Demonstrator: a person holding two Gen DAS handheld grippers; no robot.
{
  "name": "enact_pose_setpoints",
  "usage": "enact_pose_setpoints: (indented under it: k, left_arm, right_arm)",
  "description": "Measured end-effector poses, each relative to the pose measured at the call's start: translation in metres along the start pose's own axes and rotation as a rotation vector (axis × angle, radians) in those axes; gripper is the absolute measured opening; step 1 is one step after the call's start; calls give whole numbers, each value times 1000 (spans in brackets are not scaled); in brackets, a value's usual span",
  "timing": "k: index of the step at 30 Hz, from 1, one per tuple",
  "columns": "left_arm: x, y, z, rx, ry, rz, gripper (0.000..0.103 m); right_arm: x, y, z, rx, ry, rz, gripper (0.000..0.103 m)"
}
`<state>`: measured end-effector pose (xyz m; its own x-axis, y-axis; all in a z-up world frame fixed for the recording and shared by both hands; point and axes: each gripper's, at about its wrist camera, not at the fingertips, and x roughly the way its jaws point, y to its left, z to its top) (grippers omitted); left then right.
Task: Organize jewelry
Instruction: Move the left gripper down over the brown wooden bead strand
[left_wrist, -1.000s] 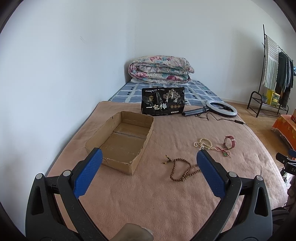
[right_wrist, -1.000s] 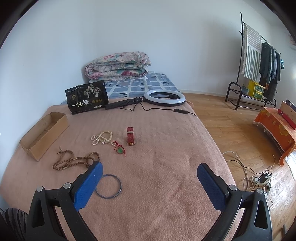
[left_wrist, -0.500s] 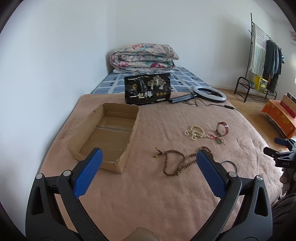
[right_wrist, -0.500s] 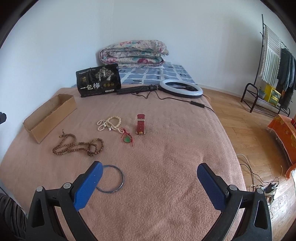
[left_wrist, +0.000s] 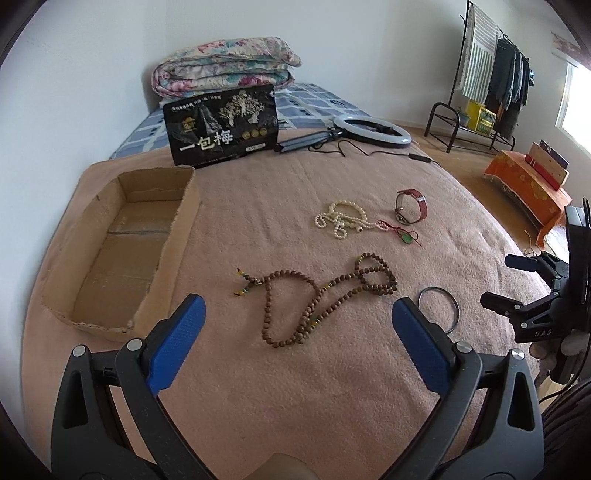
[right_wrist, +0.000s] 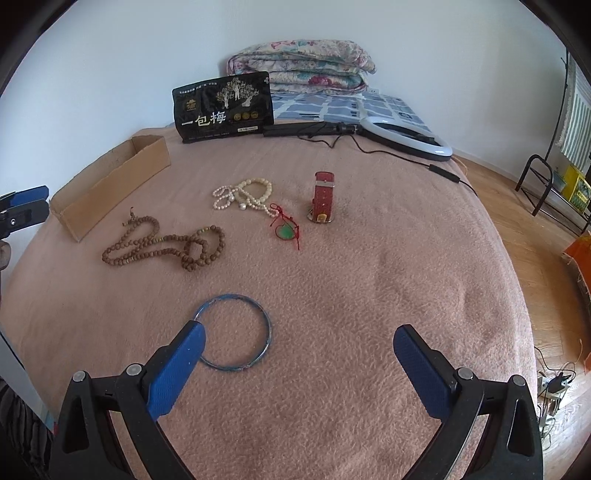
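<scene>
Both hand-held grippers hang over the bed with their jaws spread wide and nothing between them. The left hand-held gripper (left_wrist: 295, 325) faces the brown beads (left_wrist: 321, 295), which lie in a loose tangle on the blanket (left_wrist: 332, 398), just right of the cardboard box (left_wrist: 122, 240). The box sits open and holds nothing yet. The right hand-held gripper (right_wrist: 295, 350) hovers near the bangle (right_wrist: 233, 331); its left pad stands over the ring's near edge.

Further back lie the pearls (right_wrist: 243, 195), a green pendant (right_wrist: 285, 230) on red cord touching them, and a red watch (right_wrist: 324, 197) standing on its side.

From here I see a few ways this could slip. The bangle is thin and lies flat on fuzzy cloth, so the pads may close over it and pinch the blanket instead, or flick it away. The brown beads are long and looped; caught at one spot, the rest will probably trail, swing and snag the box's ragged wall rather than drop inside. The pendant's cord looks caught up with the pearls, so lifting one may drag the other. The watch could tip over at a nudge.
</scene>
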<state>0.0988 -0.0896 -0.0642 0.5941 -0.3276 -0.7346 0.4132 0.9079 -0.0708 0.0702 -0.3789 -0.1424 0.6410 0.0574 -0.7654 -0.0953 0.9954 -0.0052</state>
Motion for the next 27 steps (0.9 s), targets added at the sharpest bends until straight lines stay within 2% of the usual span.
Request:
enact_pose_setpoints:
  k: [2,4,12,27]
  left_arm:
    - [16,-2,-1,-6,31,-16,102]
    - [33,-2,-3,-19,59,-22,97]
    - [80,14,-13,-86,145,-16,97]
    - [119,32,-18,-183,210,-80,97]
  right_arm:
    - [3,2,-2,2,5,6,103]
    - [6,3,-3,7,10,14,103]
    - [19,10,-3,-10,28,41,103]
    - [48,13,-3,38,82,119,103]
